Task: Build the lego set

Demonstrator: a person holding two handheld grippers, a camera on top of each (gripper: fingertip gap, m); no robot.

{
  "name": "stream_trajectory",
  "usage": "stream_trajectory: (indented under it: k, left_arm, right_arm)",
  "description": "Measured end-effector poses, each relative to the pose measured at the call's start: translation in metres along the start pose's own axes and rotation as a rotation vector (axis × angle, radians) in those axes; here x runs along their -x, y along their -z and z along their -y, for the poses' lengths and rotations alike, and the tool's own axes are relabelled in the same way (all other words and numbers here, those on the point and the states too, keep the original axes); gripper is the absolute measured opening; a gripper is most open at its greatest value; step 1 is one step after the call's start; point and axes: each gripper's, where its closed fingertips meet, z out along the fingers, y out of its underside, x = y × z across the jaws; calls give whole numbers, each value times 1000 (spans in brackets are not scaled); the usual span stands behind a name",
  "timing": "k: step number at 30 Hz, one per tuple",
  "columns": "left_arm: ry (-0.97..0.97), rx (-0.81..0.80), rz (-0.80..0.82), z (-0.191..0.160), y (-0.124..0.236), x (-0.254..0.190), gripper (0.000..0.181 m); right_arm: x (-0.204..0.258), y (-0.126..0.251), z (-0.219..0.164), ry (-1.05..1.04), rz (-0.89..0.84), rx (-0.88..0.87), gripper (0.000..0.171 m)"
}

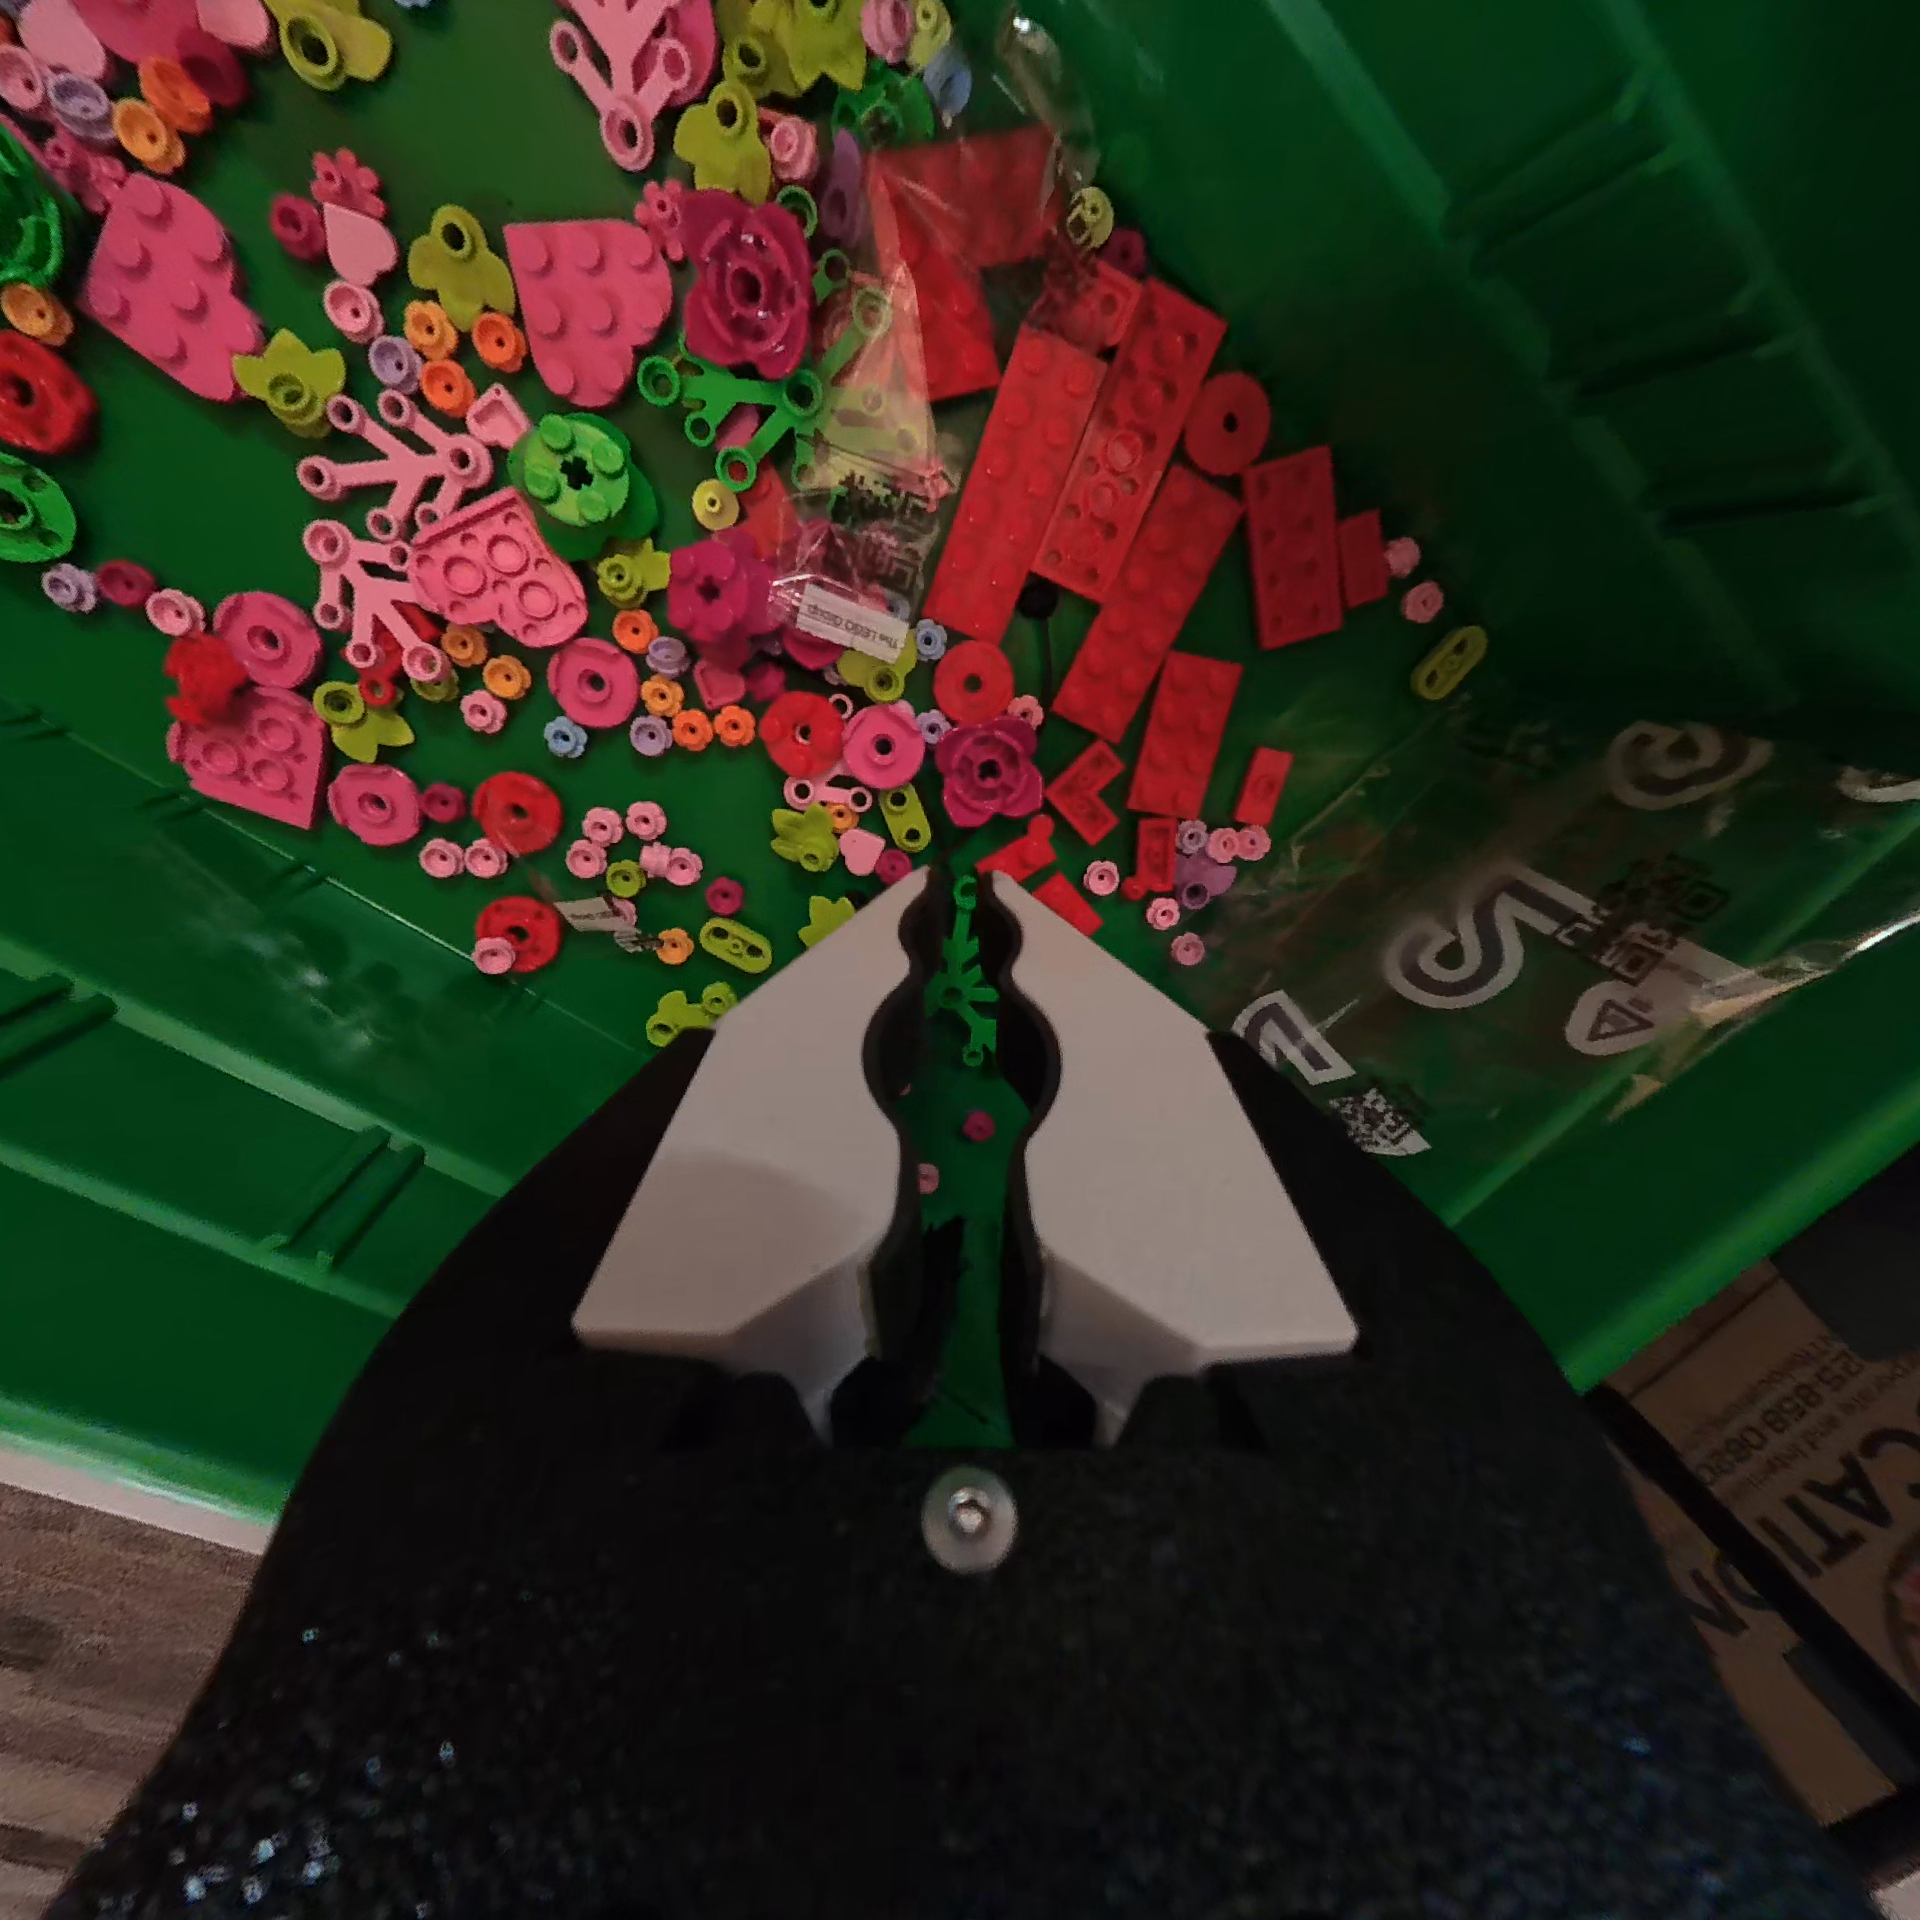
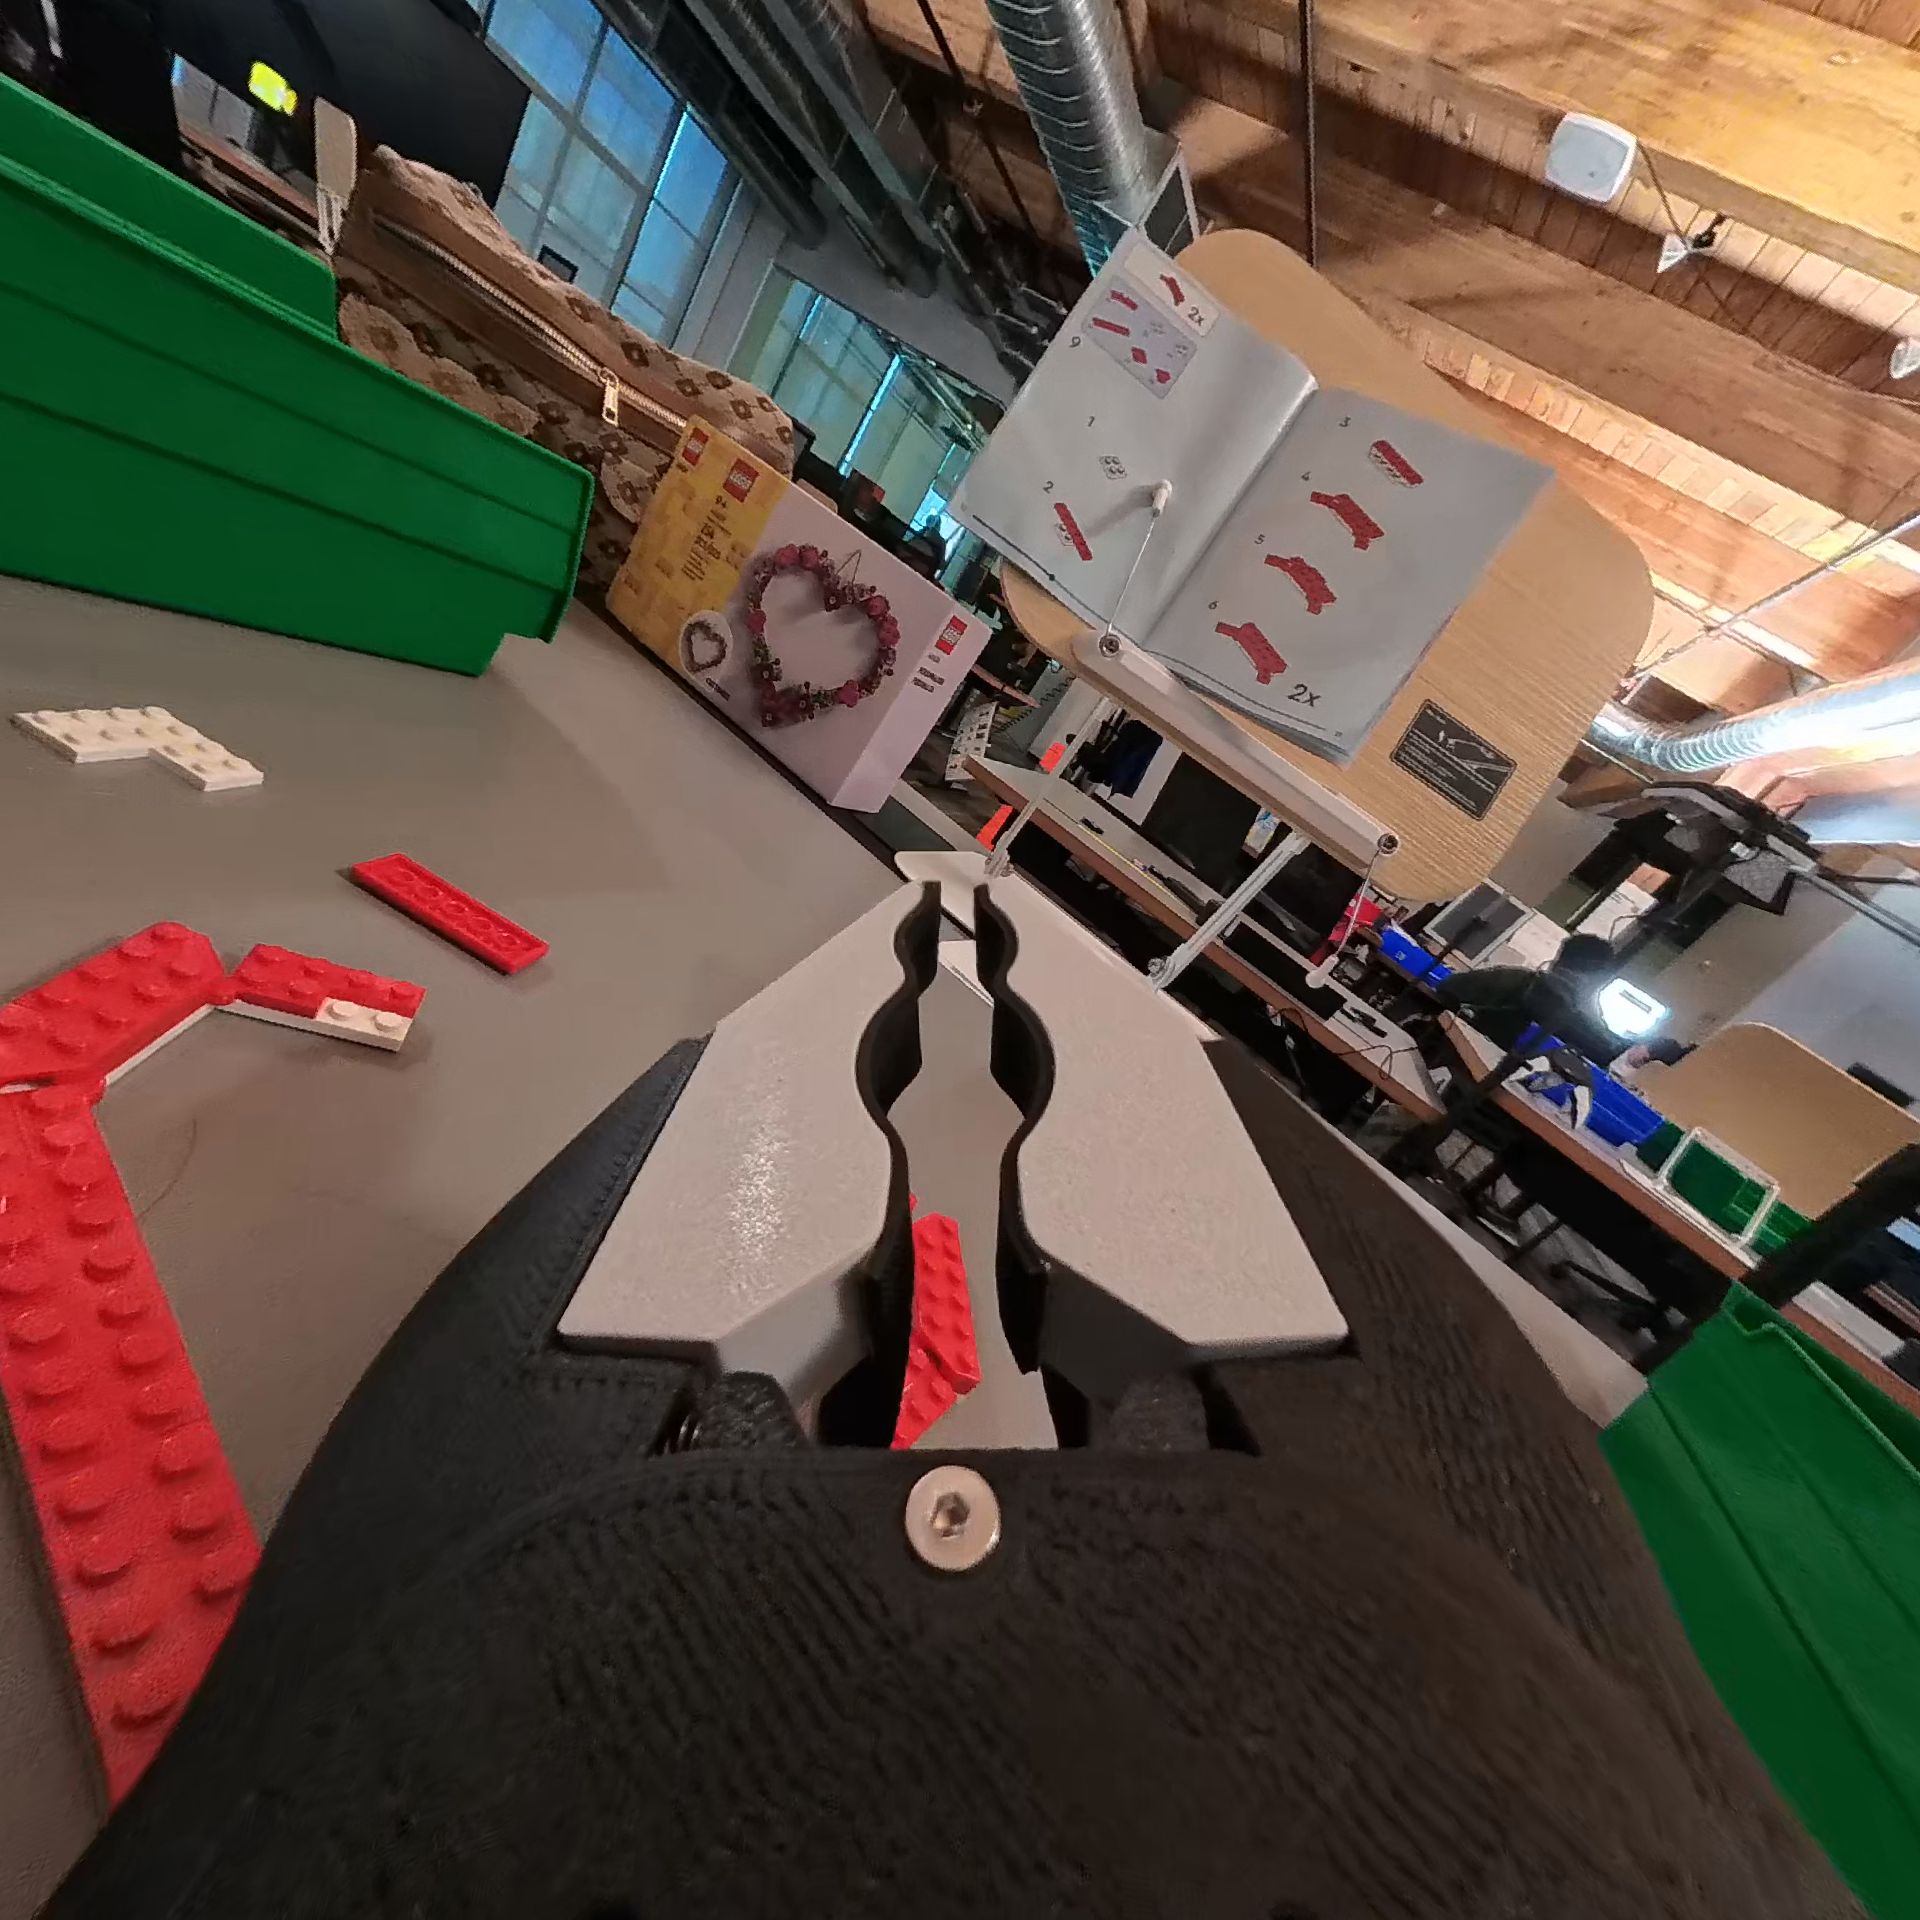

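A green bin (image 1: 1455, 312) is looked into by the left gripper (image 1: 958, 883), its floor strewn with pink, lime, orange and red pieces, among them a clear plastic bag (image 1: 1558, 935) at the right; on the grey table (image 2: 468, 790) in the right wrist view lies the half-built red frame (image 2: 94, 1299), a bent run of studded plates on white plates, cut off at the left edge; a loose red plate (image 2: 449, 911) is set apart beyond it, and a white L-shaped plate (image 2: 135, 745) farther off; an instruction booklet (image 2: 1247, 499) is propped on a stand ahead. The red strips (image 1: 1081, 488) are judged the likely target: they lie ahead and slightly right of the left jaws, long axes running away from them, so the left gripper is the nearer. Both pairs of jaws are held slightly apart, nothing clamped; the right gripper (image 2: 958, 899) hovers low over the table. A green sprig (image 1: 961, 977) and a red plate (image 2: 940, 1320) seen through the gaps appear to lie below, though contact cannot be told.
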Motion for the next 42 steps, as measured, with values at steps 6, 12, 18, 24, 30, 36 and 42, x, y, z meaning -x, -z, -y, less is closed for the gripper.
stream_trajectory:
  k: [6,12,18,24,30,36,42]
  left_arm:
    - [-36,-47,0,14,3,1,2]
    - [-79,-90,2,29,-1,-3,2]
    - [-89,-77,-31,29,-5,-7,2]
    - [-111,-68,-60,29,-7,-15,2]
    - [-119,-36,-92,21,-11,-24,3]
    - [-116,3,-88,10,-13,-24,7]
    - [-140,-94,-25,29,-4,-15,8]
  right_arm:
    - [-8,1,-1,-35,-30,-1,4]
    - [-3,0,-2,-10,-11,6,4]
    - [-3,-1,-2,-10,-9,5,5]
    - [-2,-1,-2,-6,-6,6,4]
    - [-2,-1,-2,-7,-4,4,5]
    - [-1,-1,-2,-1,-3,7,4]
    - [-1,-2,-2,3,-2,10,4]
